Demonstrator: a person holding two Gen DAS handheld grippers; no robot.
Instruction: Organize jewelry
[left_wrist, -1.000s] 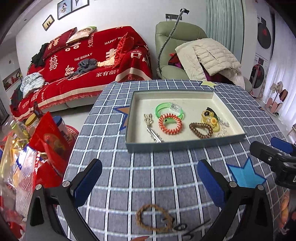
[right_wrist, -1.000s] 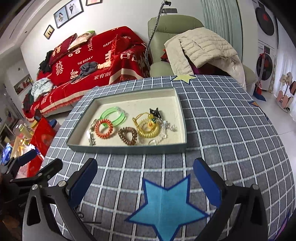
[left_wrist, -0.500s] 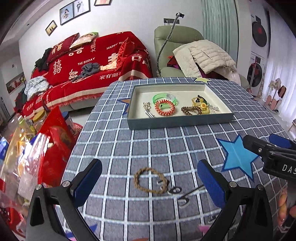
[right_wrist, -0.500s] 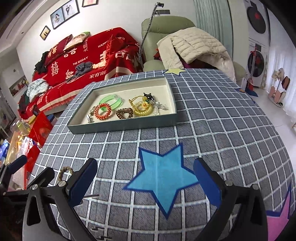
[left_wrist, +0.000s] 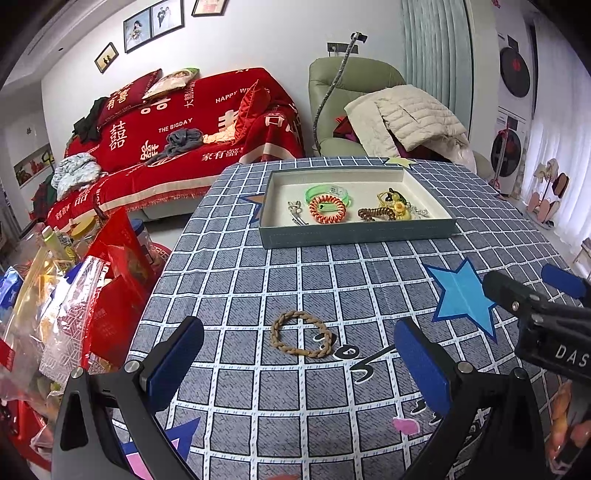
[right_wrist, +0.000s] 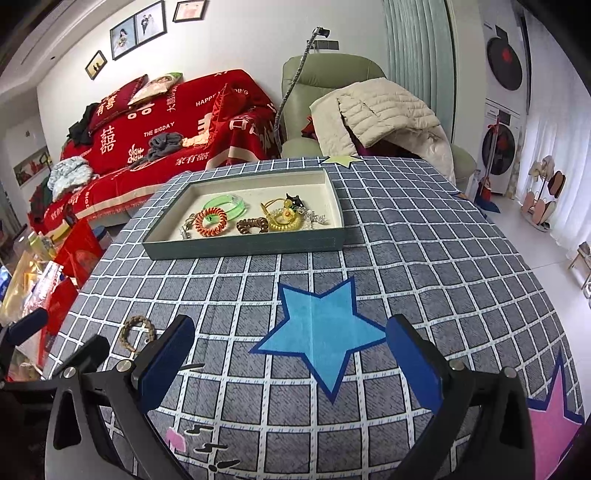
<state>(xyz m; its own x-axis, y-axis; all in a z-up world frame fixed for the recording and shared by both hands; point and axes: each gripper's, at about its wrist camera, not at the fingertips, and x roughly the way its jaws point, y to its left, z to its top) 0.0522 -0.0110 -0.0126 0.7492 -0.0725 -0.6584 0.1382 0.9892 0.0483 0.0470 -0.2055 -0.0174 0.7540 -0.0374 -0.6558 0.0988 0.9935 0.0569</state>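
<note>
A braided tan bracelet (left_wrist: 301, 339) lies on the checked tablecloth, just ahead of my open left gripper (left_wrist: 295, 363); the same bracelet (right_wrist: 136, 331) shows at the left of the right wrist view. Farther back stands a grey-green tray (left_wrist: 356, 234) holding a green bangle (left_wrist: 328, 192), an orange coil tie (left_wrist: 327, 209), a brown coil tie (left_wrist: 375, 213), a yellow piece (left_wrist: 397, 206) and a metal clip (left_wrist: 295, 213). My right gripper (right_wrist: 290, 362) is open and empty above a blue star print (right_wrist: 325, 334). It also appears as the right gripper (left_wrist: 535, 291) at the left wrist view's right edge.
The tablecloth (left_wrist: 332, 288) falls away at the left edge, where red and clear bags (left_wrist: 74, 288) are piled beside the table. A red-covered sofa (left_wrist: 177, 140) and a green armchair (left_wrist: 354, 110) with a cream jacket stand behind.
Both grippers have pulled back from the tray toward the table's near edge. The tan bracelet now sits farther ahead of the left gripper's fingers. Both stayed open.
</note>
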